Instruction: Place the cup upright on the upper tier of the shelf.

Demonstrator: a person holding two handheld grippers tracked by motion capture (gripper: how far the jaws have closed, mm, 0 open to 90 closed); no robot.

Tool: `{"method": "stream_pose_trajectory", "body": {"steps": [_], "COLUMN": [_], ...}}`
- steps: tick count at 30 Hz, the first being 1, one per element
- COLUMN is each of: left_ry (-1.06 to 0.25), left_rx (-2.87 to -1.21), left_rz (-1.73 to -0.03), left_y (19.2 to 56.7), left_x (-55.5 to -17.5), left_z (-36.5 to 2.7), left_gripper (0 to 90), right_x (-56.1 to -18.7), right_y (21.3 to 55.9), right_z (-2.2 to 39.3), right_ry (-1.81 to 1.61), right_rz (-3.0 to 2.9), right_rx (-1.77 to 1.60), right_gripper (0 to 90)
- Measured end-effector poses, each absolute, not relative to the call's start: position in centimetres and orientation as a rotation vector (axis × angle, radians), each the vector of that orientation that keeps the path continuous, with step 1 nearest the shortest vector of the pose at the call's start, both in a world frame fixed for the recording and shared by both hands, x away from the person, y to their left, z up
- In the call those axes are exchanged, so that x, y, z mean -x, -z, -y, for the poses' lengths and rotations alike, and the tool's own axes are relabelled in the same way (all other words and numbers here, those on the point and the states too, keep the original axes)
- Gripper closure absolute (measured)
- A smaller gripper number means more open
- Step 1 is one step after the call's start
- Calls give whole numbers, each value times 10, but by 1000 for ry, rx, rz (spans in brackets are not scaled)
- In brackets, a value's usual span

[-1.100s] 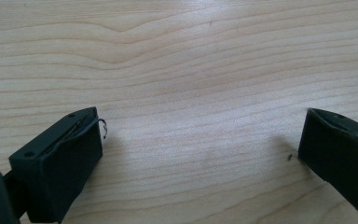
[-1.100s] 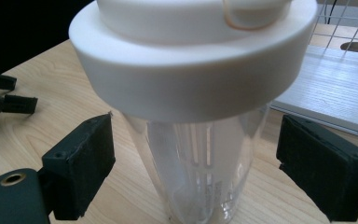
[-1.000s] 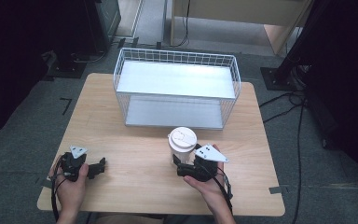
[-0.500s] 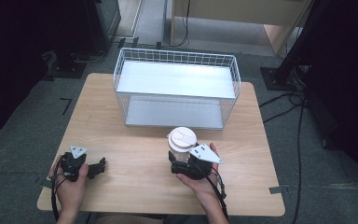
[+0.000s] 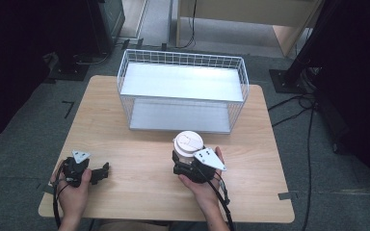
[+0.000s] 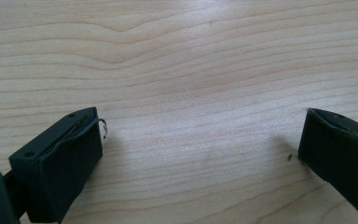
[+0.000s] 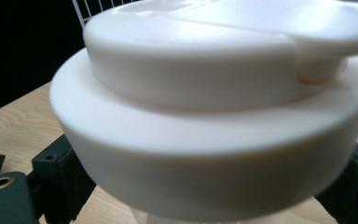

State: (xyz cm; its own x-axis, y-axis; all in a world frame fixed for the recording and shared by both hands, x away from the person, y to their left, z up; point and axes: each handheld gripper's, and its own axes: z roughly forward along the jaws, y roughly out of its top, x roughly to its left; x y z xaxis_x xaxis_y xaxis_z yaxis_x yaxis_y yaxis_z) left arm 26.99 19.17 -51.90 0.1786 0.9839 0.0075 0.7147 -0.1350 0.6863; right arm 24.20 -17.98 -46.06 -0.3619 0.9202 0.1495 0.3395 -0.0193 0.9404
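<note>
A paper cup with a white lid (image 5: 188,143) stands upright on the wooden table (image 5: 135,144), just in front of the wire basket. My right gripper (image 5: 185,163) reaches it from the near side with one jaw on each side of the cup's body. In the right gripper view the lid (image 7: 214,107) looms close, and the jaws stand wide below its rim, open, with a small gap to the cup. My left gripper (image 5: 102,172) rests low at the table's front left, open, and only bare wood lies between its jaws (image 6: 200,154).
A white wire basket (image 5: 183,60) with a pale liner stands at the back middle of the table. Dark stands and cables lie on the floor to the right and back left.
My right gripper has slid forward and left until its jaws flank the cup. The cup has stayed in place, and the left gripper has barely moved.
</note>
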Motion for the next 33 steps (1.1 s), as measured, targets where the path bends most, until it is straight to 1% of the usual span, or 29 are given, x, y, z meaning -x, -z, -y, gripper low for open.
{"method": "stream_pose_trajectory", "body": {"steps": [5, 6, 12, 21, 33], "left_ry": [-641, -641, -641, -641, -641], "left_rx": [-1914, -1914, -1914, -1915, -1915], "left_rz": [-1593, -1593, -1593, -1593, -1593], "left_y": [519, 519, 519, 519, 519], "left_x": [-270, -270, -270, -270, -270], "left_z": [-192, -192, -192, -192, -192], "left_gripper": [0, 0, 0, 0, 0], "right_x": [-243, -243, -244, -244, -243], "right_y": [462, 463, 463, 461, 450], "right_z": [178, 178, 176, 178, 179], "right_ry": [-1389, -1391, -1386, -1380, -1379], "right_rz": [-1703, -1686, -1658, -1608, -1574], "right_rx": [-1327, -1328, -1314, -1315, -1286], "right_gripper": [88, 107, 138, 154, 155]}}
